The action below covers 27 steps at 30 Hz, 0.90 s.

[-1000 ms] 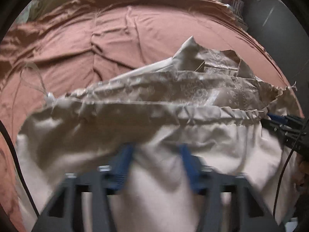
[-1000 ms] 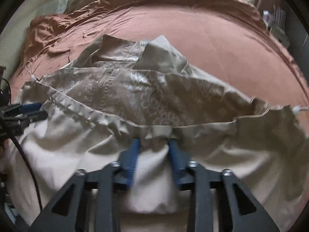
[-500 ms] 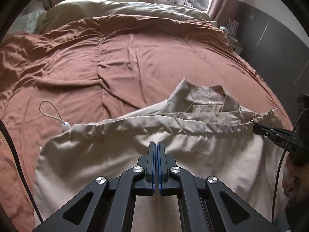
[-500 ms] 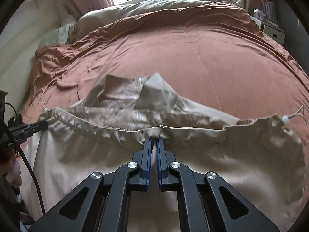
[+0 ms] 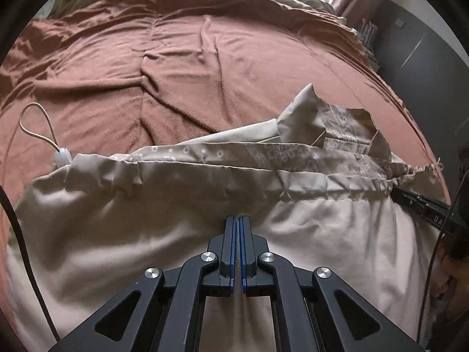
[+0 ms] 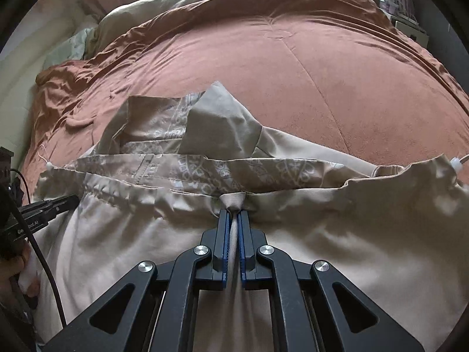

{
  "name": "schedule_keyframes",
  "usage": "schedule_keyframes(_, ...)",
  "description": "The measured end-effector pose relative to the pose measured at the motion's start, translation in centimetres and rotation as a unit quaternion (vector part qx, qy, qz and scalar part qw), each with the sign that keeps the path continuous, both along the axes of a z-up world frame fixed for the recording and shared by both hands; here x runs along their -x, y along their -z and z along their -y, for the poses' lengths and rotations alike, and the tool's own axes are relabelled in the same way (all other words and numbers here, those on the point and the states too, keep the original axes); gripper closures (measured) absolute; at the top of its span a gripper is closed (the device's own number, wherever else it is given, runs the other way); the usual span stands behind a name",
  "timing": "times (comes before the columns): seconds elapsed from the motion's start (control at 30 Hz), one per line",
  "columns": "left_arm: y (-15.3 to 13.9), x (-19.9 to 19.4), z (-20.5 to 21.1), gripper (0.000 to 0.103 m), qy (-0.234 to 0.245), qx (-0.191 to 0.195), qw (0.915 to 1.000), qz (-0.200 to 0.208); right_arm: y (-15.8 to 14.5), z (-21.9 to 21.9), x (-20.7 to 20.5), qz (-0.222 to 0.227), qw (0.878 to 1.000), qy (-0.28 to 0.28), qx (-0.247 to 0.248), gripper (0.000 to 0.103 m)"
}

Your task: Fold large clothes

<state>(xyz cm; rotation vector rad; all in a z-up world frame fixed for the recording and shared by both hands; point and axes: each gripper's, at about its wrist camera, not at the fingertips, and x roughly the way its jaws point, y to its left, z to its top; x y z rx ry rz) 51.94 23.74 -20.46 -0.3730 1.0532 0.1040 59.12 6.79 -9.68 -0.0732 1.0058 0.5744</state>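
Nearest the cameras: both grippers clenched on the same beige garment (image 5: 152,234), a large jacket-like piece with a drawstring hem.

Left gripper (image 5: 237,220): jaws closed, tips sunk into plain cloth just short of the gathered hem band (image 5: 322,187); a thin pinch of fabric appears to sit between the pads.

Right gripper (image 6: 233,214): jaws closed, with a clear tongue of hem cloth pinched between them and bunching up past the tips. Each view shows the other gripper at its edge, so the two grips sit well apart along the hem.

Garment position: near edge of the bed, lower part draped toward the person, hem raised. Beyond the hem the patterned lining (image 6: 205,173) and a pointed collar or flap (image 6: 222,123) lie on the brown duvet (image 5: 205,67). A drawstring loop with white toggle (image 5: 61,157) trails on the duvet at the left end.

Step in hand, as judged: hem secured, fold about to be carried over.

Next move calls for: lifting both grips together, keeping the hem taut and level, carrying it away toward the collar, and laying it down before letting go. Risk: the thin left pinch slipping.

Far: beige bedding (image 6: 205,3) at the bed head, curtains and a window.
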Motion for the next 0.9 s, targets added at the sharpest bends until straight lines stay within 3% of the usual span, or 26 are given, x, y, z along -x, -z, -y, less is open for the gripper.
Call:
schedule_keyframes(0.1, -0.7, 0.2, -0.7, 0.096, -0.012, 0.038, 0.9992, -0.011, -0.5, 0.4, -0.2, -0.025, 1.0, 0.001, -0.019, 0.1)
schedule_keyframes(0.2, -2.4, 1.3, -0.7, 0.093, -0.014, 0.053, 0.9985, 0.009, -1.7, 1.7, -0.1, -0.028, 0.999, 0.003, -0.029, 0.098)
schedule_keyframes(0.23, -3.1, 1.8, -0.6, 0.079, -0.013, 0.052, 0.9985, 0.015, -2.3, 2.1, 0.2, -0.022, 0.999, 0.001, -0.028, 0.095)
schedule_keyframes(0.27, -4.1, 2.5, -0.4, 0.054, -0.011, 0.049, 0.9985, 0.023, -2.9, 2.4, 0.8, -0.014, 1.0, -0.001, -0.028, 0.088)
schedule_keyframes(0.3, -4.9, 3.1, -0.3, 0.042, -0.009, 0.047, 0.9983, 0.034, -3.4, 2.6, 1.4, -0.008, 0.999, -0.002, -0.031, 0.079)
schedule_keyframes(0.33, -5.8, 3.8, -0.2, 0.027, -0.007, 0.043, 0.9979, 0.047, -3.8, 2.7, 2.0, -0.004, 0.999, -0.005, -0.035, 0.049)
schedule_keyframes(0.37, -6.5, 4.5, 0.0, 0.024, -0.006, 0.037, 0.9976, 0.058, -4.3, 3.0, 2.7, 0.0, 0.999, -0.008, -0.041, 0.022)
schedule_keyframes(0.63, -11.2, 11.1, -0.5, 0.024, -0.031, 0.023, 0.9948, 0.094, -8.1, 4.5, 8.4, 0.031, 0.998, -0.021, -0.057, 0.02)
schedule_keyframes(0.9, -12.7, 18.9, -1.8, 0.024, -0.075, 0.036, 0.9895, 0.118, -10.6, 5.9, 13.8, 0.049, 0.997, -0.017, -0.064, 0.02)
